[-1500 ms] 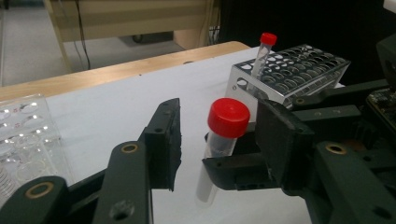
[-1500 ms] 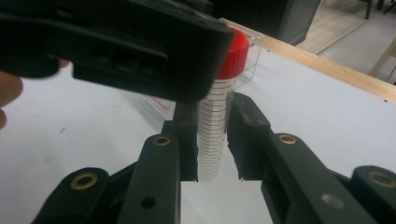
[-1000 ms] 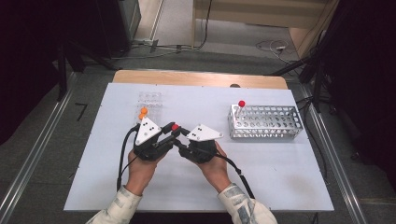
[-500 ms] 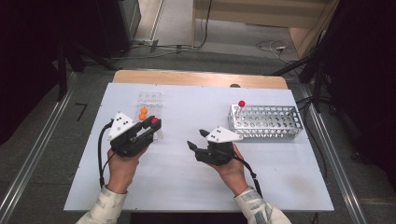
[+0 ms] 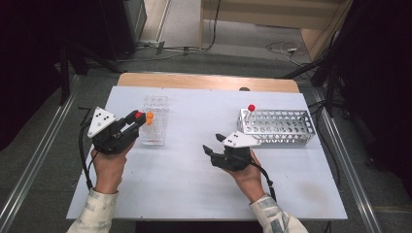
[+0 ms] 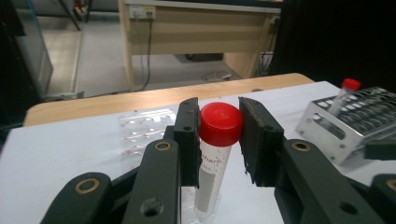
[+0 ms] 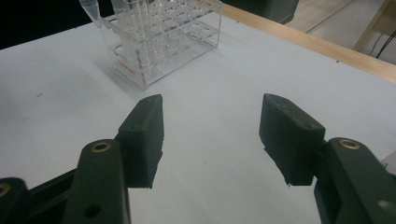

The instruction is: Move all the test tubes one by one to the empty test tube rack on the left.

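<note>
My left gripper (image 5: 136, 118) is shut on a red-capped plastic tube (image 5: 139, 115), held just left of the clear plastic rack (image 5: 154, 132). In the left gripper view the tube (image 6: 219, 126) stands upright between the two jaws, which press on its cap. An orange-capped tube (image 5: 149, 115) stands in the clear rack. My right gripper (image 5: 214, 142) hovers open over the table's middle, left of the metal rack (image 5: 278, 127). A second red-capped tube (image 5: 251, 108) stands in that rack's near left corner. In the right gripper view the right gripper (image 7: 210, 140) holds nothing and points toward the clear rack (image 7: 163, 35).
The white table (image 5: 194, 184) has a wooden strip (image 5: 209, 81) along its far edge. Cables trail from both grippers toward the person's sleeves. The metal rack (image 6: 359, 119) lies to the right in the left gripper view. Dark equipment and floor rails flank the table.
The two grippers met at the table's middle, then parted. The left one carried the red-capped tube left to the clear rack. The right one moved right and now stands open.
</note>
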The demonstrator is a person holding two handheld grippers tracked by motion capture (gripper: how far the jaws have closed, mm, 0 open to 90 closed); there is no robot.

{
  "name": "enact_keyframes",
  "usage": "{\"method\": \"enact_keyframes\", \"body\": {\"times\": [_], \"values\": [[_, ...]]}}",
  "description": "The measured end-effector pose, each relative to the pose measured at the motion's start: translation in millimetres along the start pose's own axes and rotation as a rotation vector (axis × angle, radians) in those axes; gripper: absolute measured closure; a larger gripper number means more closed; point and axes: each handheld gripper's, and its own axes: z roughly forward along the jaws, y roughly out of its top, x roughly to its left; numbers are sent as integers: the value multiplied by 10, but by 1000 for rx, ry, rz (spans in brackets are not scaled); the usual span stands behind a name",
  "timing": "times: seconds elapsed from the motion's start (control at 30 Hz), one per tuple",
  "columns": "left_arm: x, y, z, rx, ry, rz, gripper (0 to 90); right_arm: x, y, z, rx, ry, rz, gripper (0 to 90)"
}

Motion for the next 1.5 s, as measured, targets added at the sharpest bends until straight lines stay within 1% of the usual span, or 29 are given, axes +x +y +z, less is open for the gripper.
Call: {"method": "enact_keyframes", "body": {"times": [0.1,0.13,0.2,0.33,0.43,0.7,0.8,1.0,1.17,1.33,1.4,1.43,1.5], "values": [[88,11,25,-4,31,-16,703,-19,-3,-7,0,-5,8,383],[117,15,36,-7,45,-16,703,-23,-4,-6,0,-7,11,383],[167,25,58,-13,58,-24,703,-37,-8,-9,-1,-8,4,383],[218,40,136,-27,82,-25,703,-50,-8,-18,-2,-11,11,383],[238,51,229,-22,107,-9,703,-59,-11,-17,2,-13,14,382],[261,53,416,-8,126,-19,703,-85,-12,-38,-5,-17,20,363],[264,21,461,9,136,-10,703,-97,-13,-49,-5,-23,26,334],[254,-59,516,27,136,-15,702,-126,-18,-59,-7,-41,41,265],[238,-121,560,43,138,-12,702,-121,-16,-64,-7,-41,42,263],[245,-193,592,68,142,-22,698,-122,-23,-59,-3,-42,39,262],[255,-212,595,70,142,-30,690,-128,-25,-60,-3,-45,41,261],[260,-214,595,74,139,-34,666,-133,-25,-62,-4,-46,43,261],[265,-210,592,72,136,-44,648,-142,-25,-69,-5,-49,44,260]]}}
